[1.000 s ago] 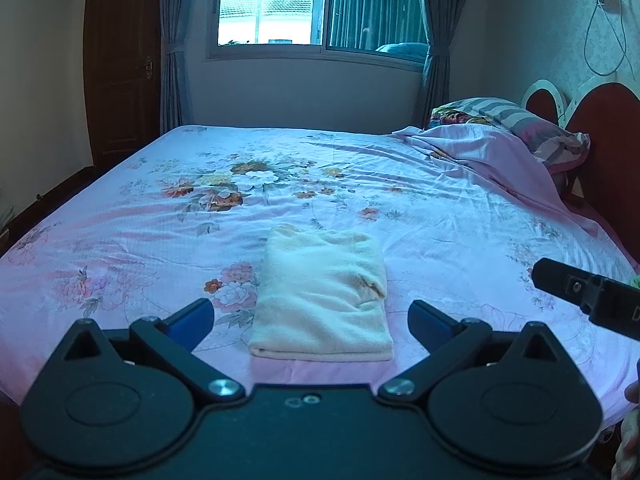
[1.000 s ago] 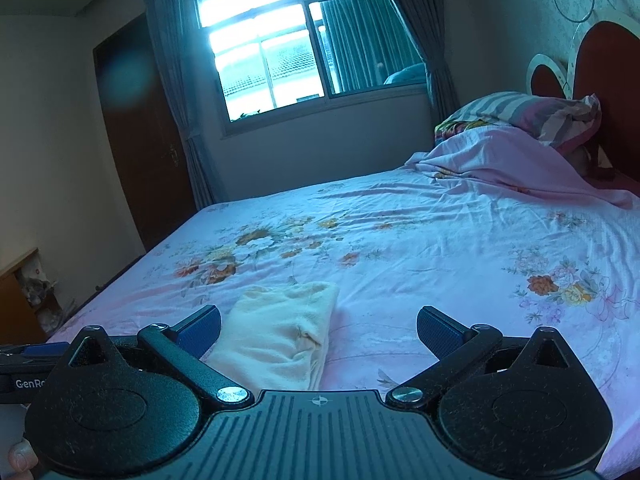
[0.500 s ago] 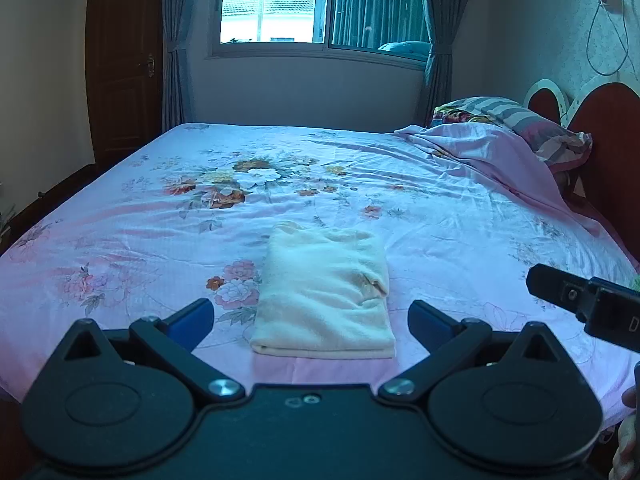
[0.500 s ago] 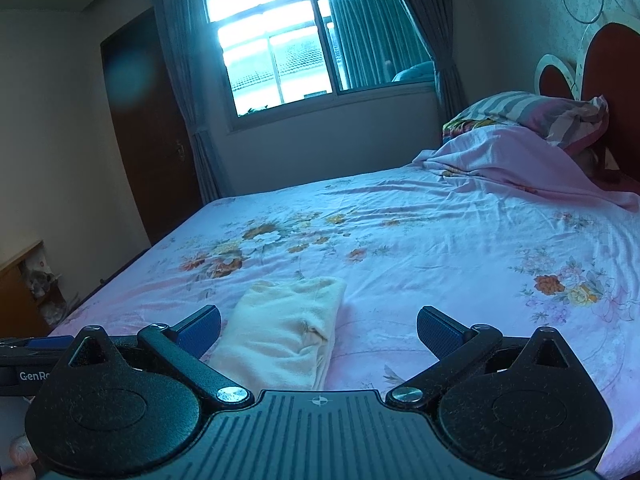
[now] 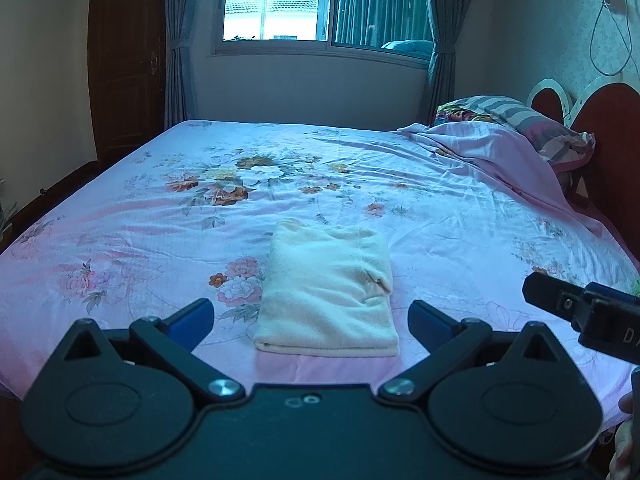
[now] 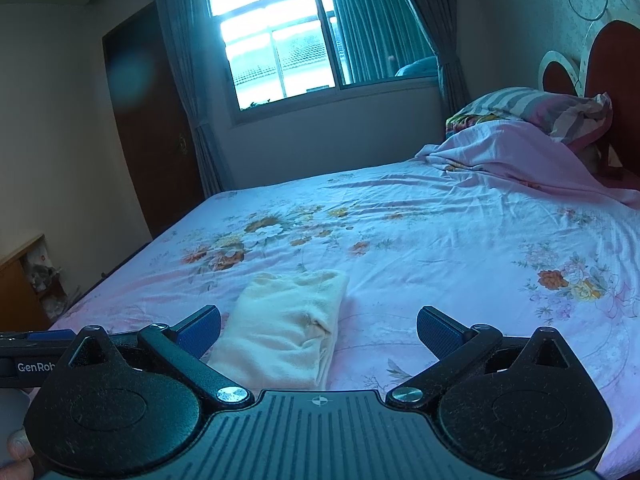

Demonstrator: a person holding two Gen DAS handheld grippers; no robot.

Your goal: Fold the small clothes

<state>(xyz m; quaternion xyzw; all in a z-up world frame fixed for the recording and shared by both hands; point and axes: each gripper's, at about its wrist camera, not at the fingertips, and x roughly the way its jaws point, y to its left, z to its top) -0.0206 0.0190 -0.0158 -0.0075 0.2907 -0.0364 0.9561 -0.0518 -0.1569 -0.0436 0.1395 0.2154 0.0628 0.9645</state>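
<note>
Floral pink bedsheet (image 5: 420, 208), folded cream garment (image 5: 328, 296), curtained window (image 5: 328, 4), both grippers spread, empty.

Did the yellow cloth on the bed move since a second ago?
No. The folded cloth lies in the same spot beside the pink flower print on the bedsheet, with neither gripper touching it.

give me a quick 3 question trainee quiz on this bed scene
1. True or false: the left claw is shut on the folded cream garment.
2. Where does the garment lie? A) on the striped pillow B) on the floral bedsheet near its front edge C) on the floor
3. Fill in: the right claw is ____.

Key:
1. False; it is open, and the garment lies free.
2. B
3. open
</note>
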